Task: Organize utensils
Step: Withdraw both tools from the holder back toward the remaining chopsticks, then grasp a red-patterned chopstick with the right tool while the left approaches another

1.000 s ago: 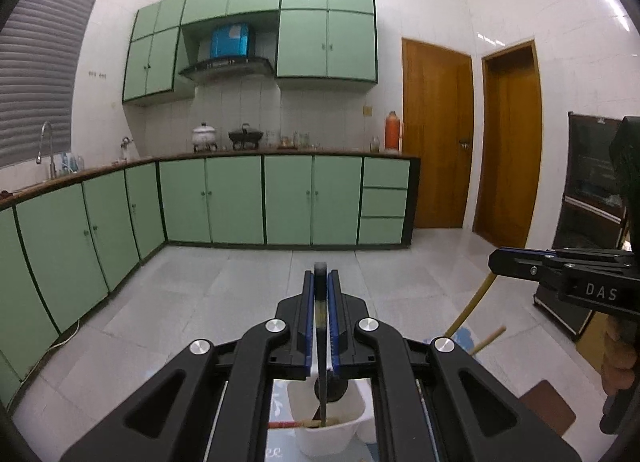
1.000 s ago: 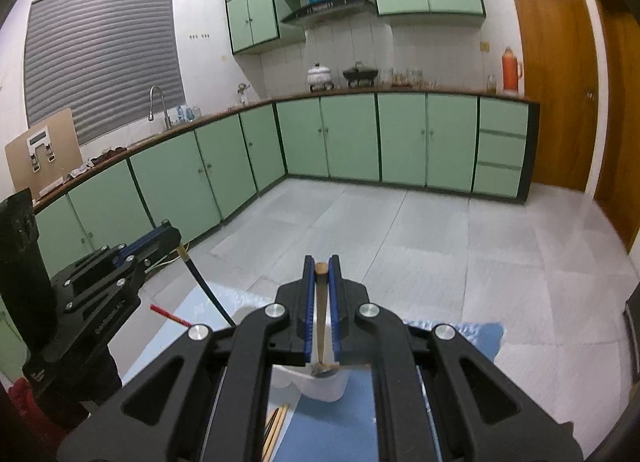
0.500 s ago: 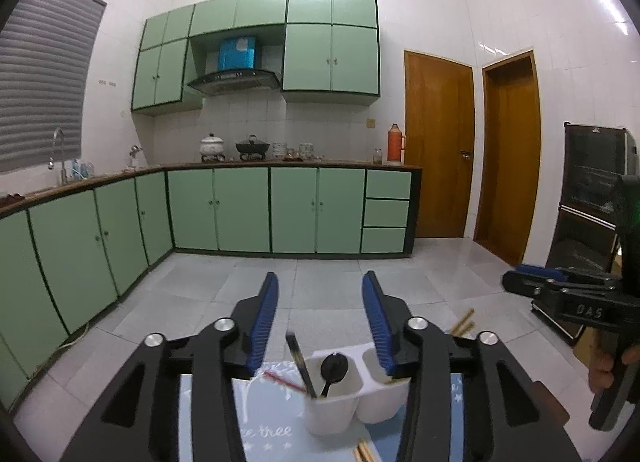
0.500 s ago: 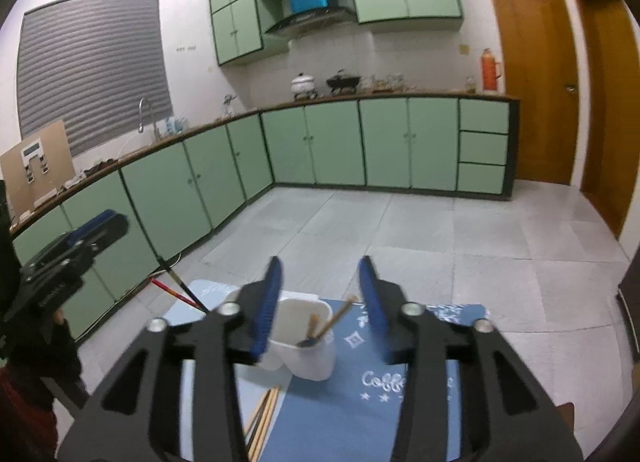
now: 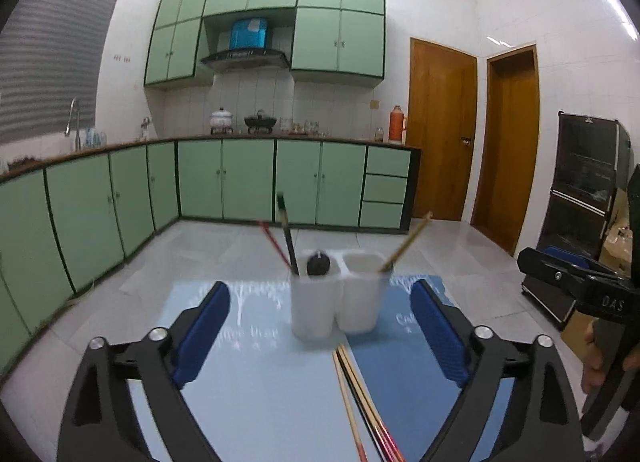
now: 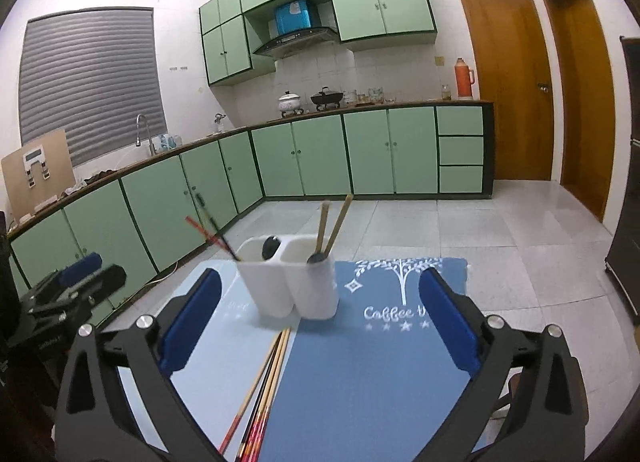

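Lying chopsticks (image 6: 264, 386) between opening right hand-held gripper (image 6: 320, 322) jaws.

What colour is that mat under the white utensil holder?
Blue mat with a white tree pattern and lettering, clearest in the right wrist view.

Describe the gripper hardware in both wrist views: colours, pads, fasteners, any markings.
Both are the same build. The left gripper and right gripper each have two matte black angular fingers with triangular cut-outs, blue rubber pads on the inner faces, and silver round-head bolts at the linkage joints. Seen side-on from the left wrist view, the right gripper's body carries white lettering that reads like "DAS". No cables visible.
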### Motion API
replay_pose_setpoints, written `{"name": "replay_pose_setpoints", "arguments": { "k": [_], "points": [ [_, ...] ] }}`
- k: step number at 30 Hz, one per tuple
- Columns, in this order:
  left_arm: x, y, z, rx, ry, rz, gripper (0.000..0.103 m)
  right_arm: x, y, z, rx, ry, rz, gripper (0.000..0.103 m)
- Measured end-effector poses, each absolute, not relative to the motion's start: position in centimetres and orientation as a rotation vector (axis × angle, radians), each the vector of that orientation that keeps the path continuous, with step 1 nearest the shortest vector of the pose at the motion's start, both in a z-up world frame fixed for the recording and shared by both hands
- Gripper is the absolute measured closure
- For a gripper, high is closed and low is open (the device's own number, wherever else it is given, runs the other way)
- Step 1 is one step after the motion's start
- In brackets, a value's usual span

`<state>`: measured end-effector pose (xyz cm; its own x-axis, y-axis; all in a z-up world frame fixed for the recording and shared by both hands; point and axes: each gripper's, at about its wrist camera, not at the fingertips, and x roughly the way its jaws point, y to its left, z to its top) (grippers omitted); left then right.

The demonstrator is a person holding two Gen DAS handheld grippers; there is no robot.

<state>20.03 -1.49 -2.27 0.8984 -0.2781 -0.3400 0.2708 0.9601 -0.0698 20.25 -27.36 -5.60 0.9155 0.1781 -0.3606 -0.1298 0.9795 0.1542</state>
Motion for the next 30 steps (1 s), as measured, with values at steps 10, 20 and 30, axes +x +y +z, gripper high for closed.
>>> {"name": "replay_pose_setpoints", "arguments": {
  "k": [10,20,30],
  "points": [
    [17.3,0.4,-7.7,-0.003,0.484,-0.245,0.008,17.5,-25.7,-10.7,0.151,0.47,0.144,0.005],
    [15.8,0.9,-11.7,0.047,0.604,-0.212,0.008,15.5,-21.9,-19.0,0.046,0.677,0.144,0.007],
    [15.5,1.4,-14.4,0.058,0.698,-0.18,0.009,15.6,-19.8,-22.2,-0.011,0.781,0.181,0.041]
  ]
}}
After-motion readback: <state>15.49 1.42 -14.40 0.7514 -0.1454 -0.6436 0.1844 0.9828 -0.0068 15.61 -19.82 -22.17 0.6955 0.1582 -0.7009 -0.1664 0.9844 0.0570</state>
